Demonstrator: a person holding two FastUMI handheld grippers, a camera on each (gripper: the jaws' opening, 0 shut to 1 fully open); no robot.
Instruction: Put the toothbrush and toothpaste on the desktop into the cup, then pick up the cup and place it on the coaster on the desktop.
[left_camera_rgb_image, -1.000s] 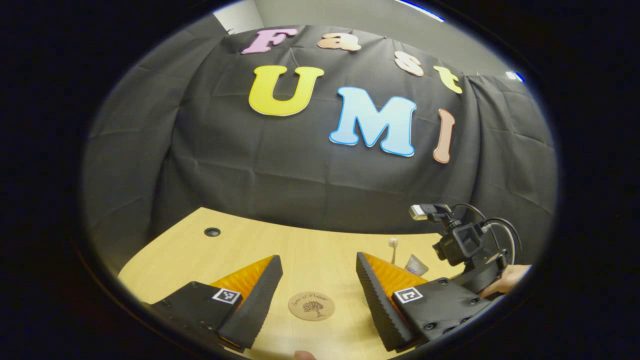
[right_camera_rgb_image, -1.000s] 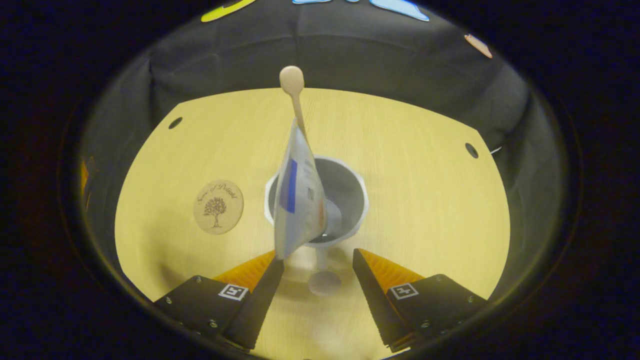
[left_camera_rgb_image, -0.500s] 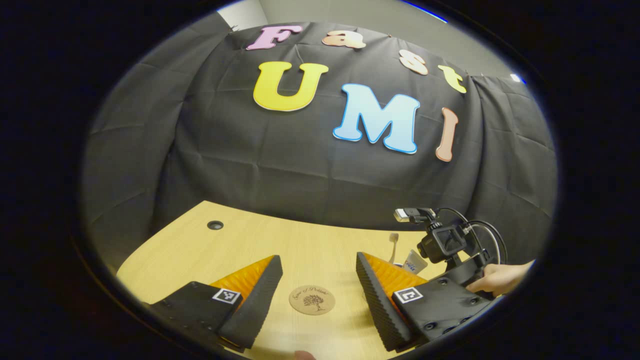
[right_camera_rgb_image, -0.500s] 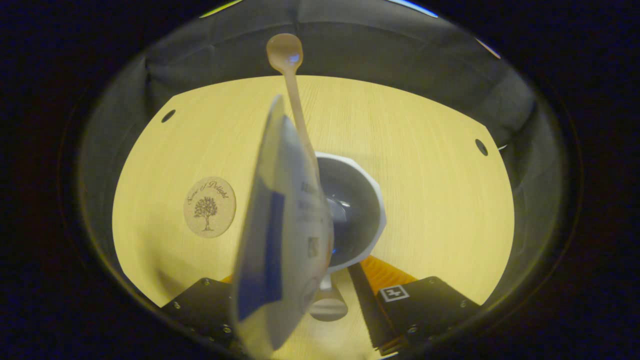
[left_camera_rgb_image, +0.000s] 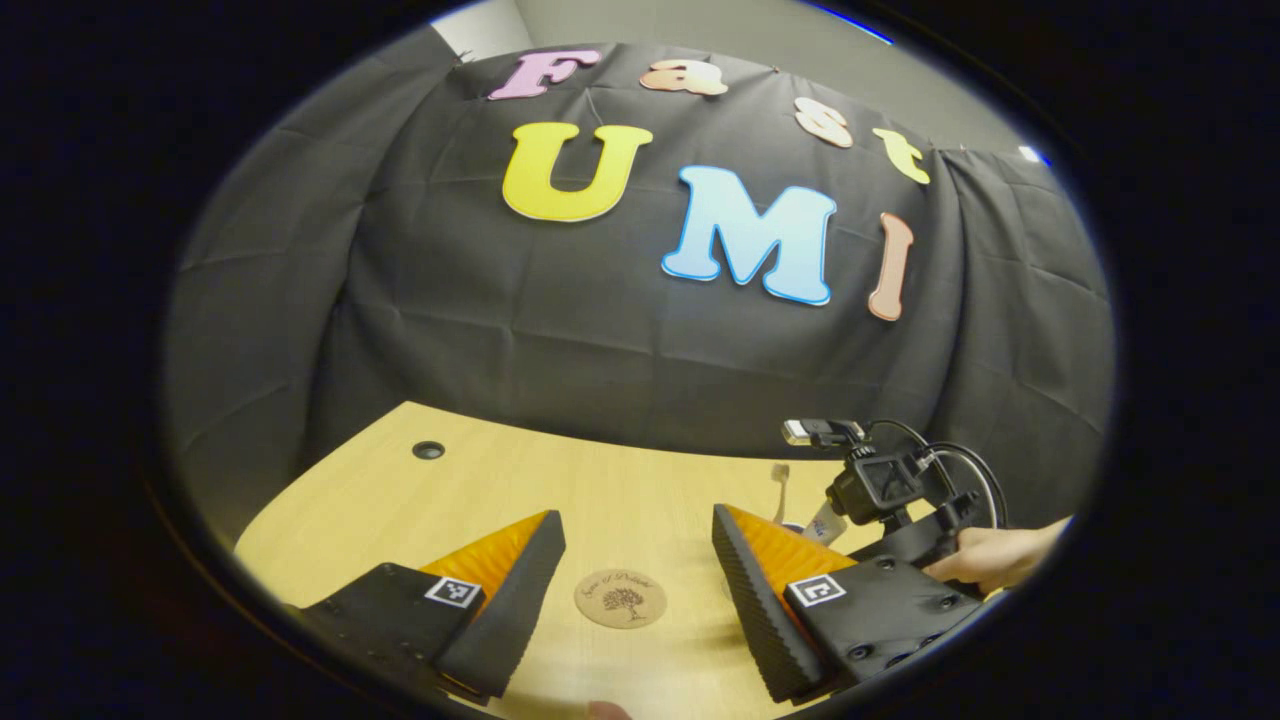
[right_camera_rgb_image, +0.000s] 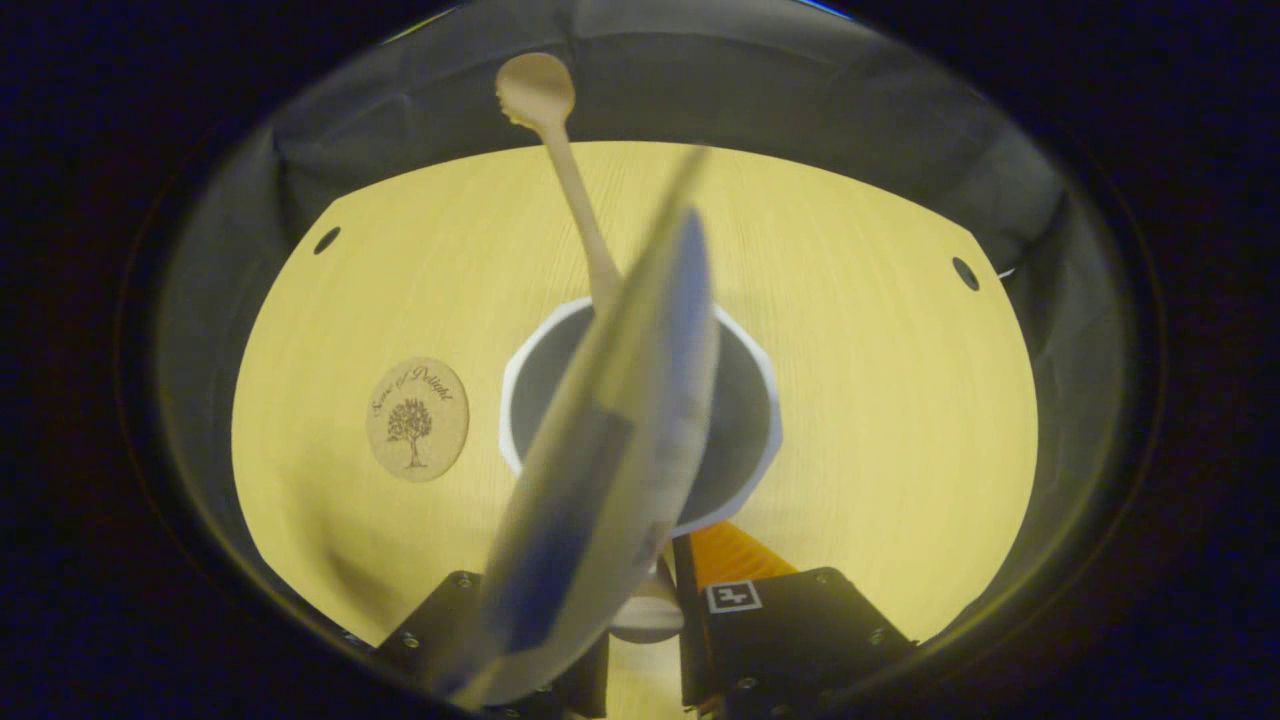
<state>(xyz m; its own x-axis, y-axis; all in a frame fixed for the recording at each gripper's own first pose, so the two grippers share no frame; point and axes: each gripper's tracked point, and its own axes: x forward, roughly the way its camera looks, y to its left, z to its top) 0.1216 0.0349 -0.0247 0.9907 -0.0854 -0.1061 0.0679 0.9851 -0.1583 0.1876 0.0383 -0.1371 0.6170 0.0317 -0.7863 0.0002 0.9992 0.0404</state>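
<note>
In the right gripper view, the right gripper (right_camera_rgb_image: 645, 625) has its jaws drawn close on the handle of one white faceted plastic cup (right_camera_rgb_image: 745, 400), mid-counter. It holds one pale wooden toothbrush (right_camera_rgb_image: 560, 160) and one white-and-blue toothpaste tube (right_camera_rgb_image: 610, 450). One round cork coaster (right_camera_rgb_image: 417, 419) lies near the light wooden counter's (right_camera_rgb_image: 880, 380) left edge. The left gripper's (left_camera_rgb_image: 635, 600) jaws are spread, bracketing the coaster.

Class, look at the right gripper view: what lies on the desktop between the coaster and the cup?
Nothing: in the right gripper view, the stretch of desktop between the coaster and the cup is bare wood.
</note>
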